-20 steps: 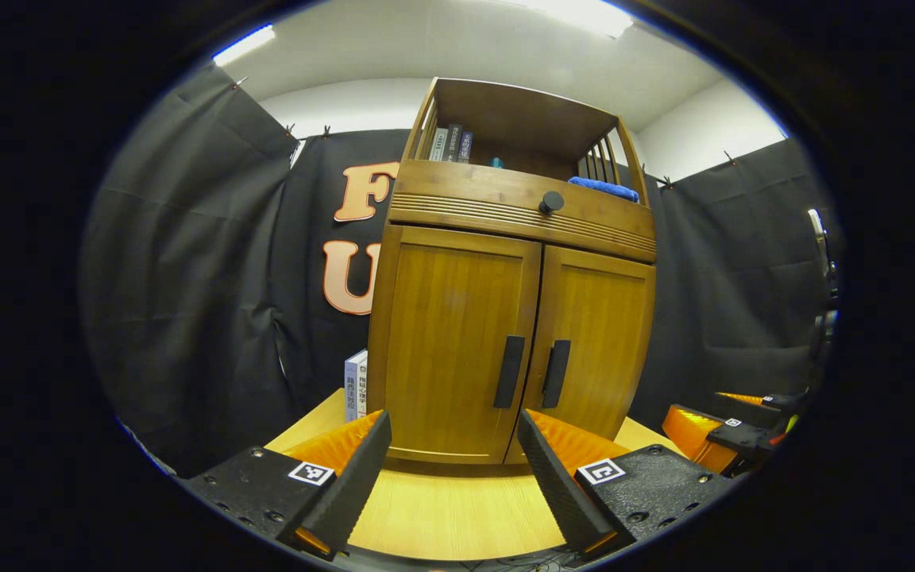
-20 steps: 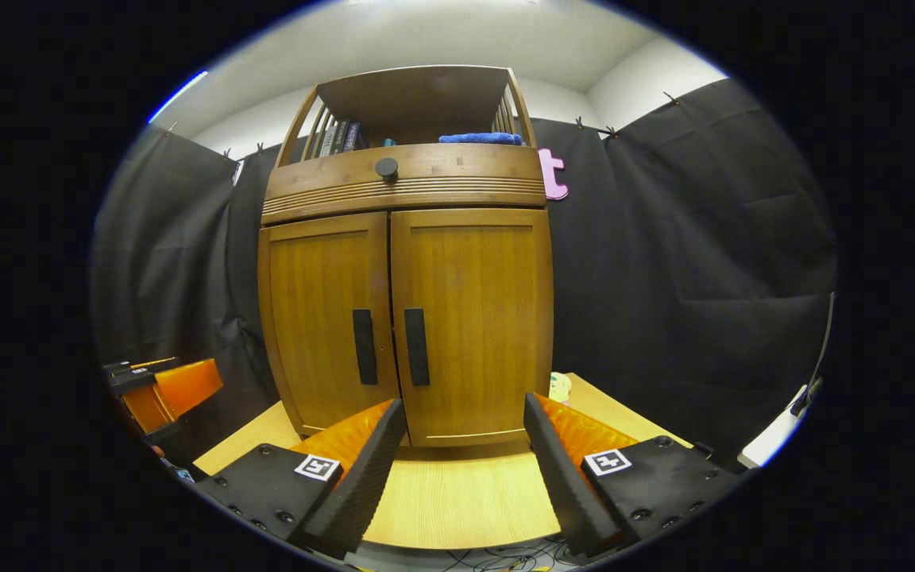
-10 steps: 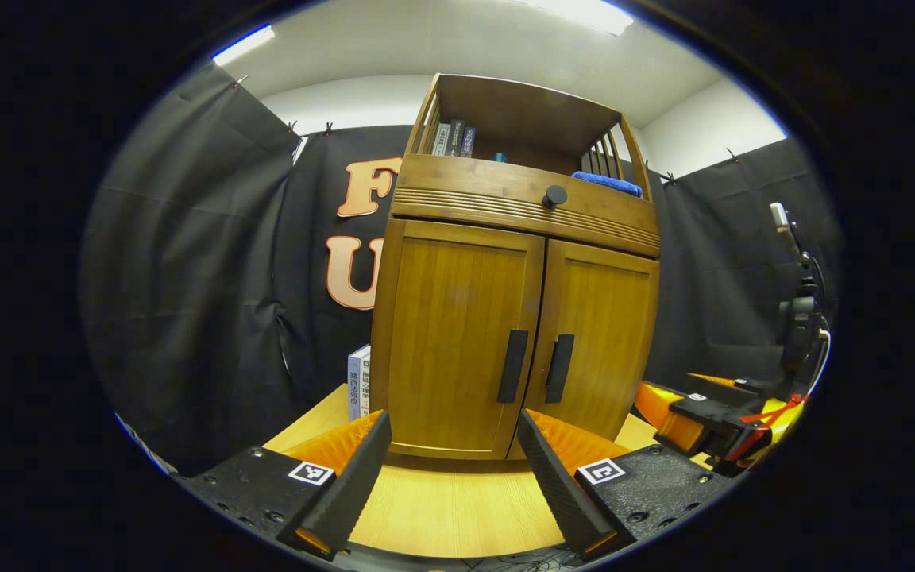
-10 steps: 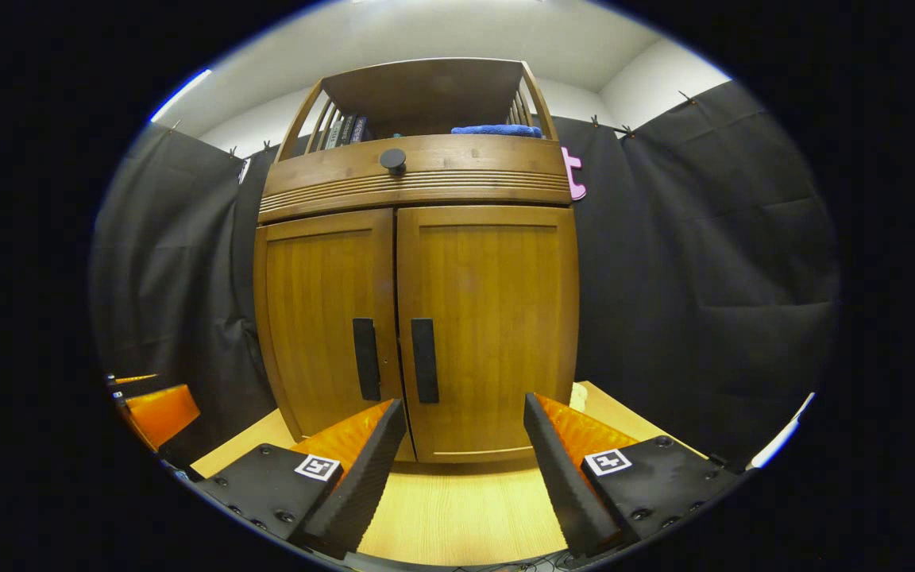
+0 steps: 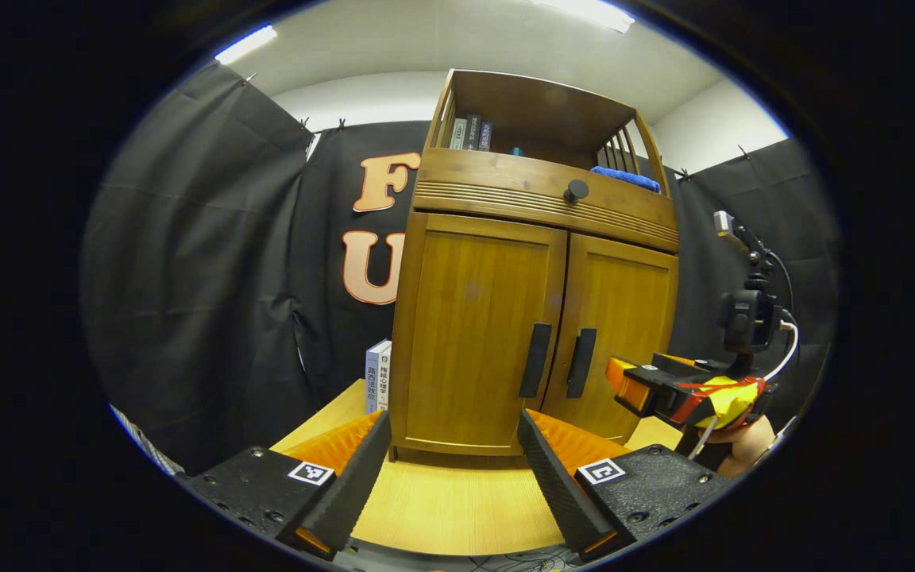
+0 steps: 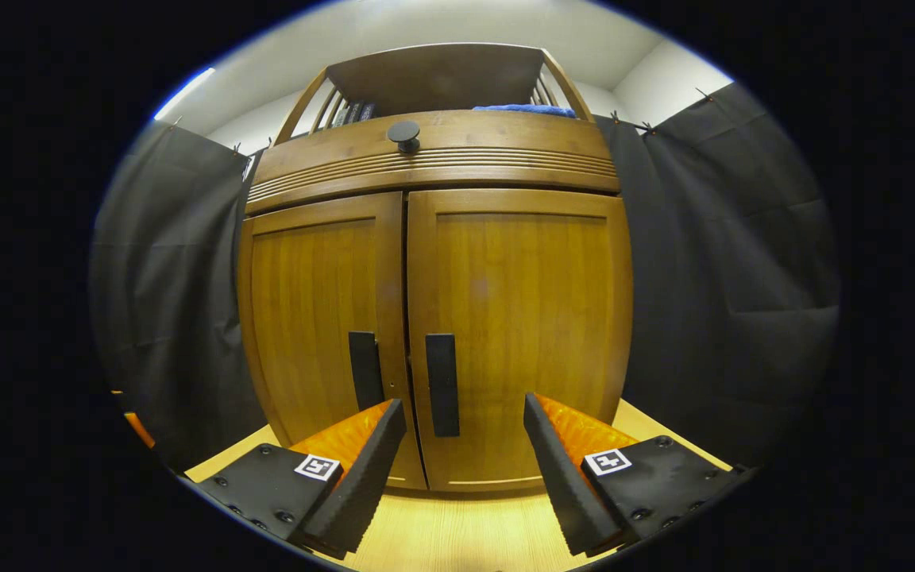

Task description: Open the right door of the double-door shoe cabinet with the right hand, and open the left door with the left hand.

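Note:
A wooden shoe cabinet (image 5: 537,262) (image 6: 434,238) stands on a light table, with both doors shut. Each door carries a dark vertical handle by the centre seam: the left handle (image 5: 535,360) (image 6: 364,369) and the right handle (image 5: 581,362) (image 6: 442,384). My left gripper (image 5: 453,453) hangs open, back from the cabinet's left door. My right gripper (image 6: 464,445) is open close to the right door, its handle just above and left of the gap between the fingers. In the left gripper view the right gripper (image 5: 624,385) shows with a hand below it, a short way from the right handle.
Above the doors sits a drawer with a round black knob (image 5: 576,190) (image 6: 404,133). The open top shelf holds books (image 5: 469,133) and a blue cloth (image 5: 624,176). More books (image 5: 378,385) stand on the table (image 5: 457,508) left of the cabinet. Black cloth walls surround the booth.
My right gripper has moved in toward the right door, which looms larger now. In the left gripper view it has risen and come nearer the handle. The left gripper has shifted slightly.

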Available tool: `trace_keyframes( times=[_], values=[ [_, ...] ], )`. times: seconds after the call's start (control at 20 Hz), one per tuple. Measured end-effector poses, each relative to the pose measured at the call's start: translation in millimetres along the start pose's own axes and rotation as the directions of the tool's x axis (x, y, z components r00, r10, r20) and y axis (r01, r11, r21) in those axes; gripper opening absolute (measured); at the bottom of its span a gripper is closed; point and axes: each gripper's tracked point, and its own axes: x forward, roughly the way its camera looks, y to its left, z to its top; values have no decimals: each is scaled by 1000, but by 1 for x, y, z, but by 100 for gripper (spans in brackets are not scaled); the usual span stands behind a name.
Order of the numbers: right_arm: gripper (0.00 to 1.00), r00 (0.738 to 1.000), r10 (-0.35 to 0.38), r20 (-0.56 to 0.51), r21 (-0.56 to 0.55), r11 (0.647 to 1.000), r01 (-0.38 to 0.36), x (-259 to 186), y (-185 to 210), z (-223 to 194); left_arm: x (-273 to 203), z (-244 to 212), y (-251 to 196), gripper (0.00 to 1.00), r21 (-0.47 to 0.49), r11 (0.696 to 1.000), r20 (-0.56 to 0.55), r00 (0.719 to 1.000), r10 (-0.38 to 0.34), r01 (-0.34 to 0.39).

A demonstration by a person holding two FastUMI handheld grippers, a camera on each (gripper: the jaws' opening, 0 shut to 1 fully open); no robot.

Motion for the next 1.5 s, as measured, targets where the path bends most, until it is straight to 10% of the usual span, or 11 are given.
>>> trace_keyframes(
  times=[0.65, 0.95, 1.1, 1.5],
  values=[
    [95, 999, 3, -41, -22, 1000, -4, 102, 14, -22, -1, -8, 45, 96, 11, 993, -21, 993, 115, -115],
    [77, 998, -8, -54, -8, 1000, 8, 119, 11, -30, 1, -13, 59, 95, 12, 988, -36, 987, 157, -157],
    [46, 998, 2, -58, 8, 1000, -1, 122, 14, -33, 4, -16, 64, 96, 8, 985, -43, 984, 172, -172],
    [36, 998, -26, -61, 21, 999, 28, 124, 13, -35, 3, -16, 67, 96, 6, 982, -43, 981, 187, -187]
  ],
)
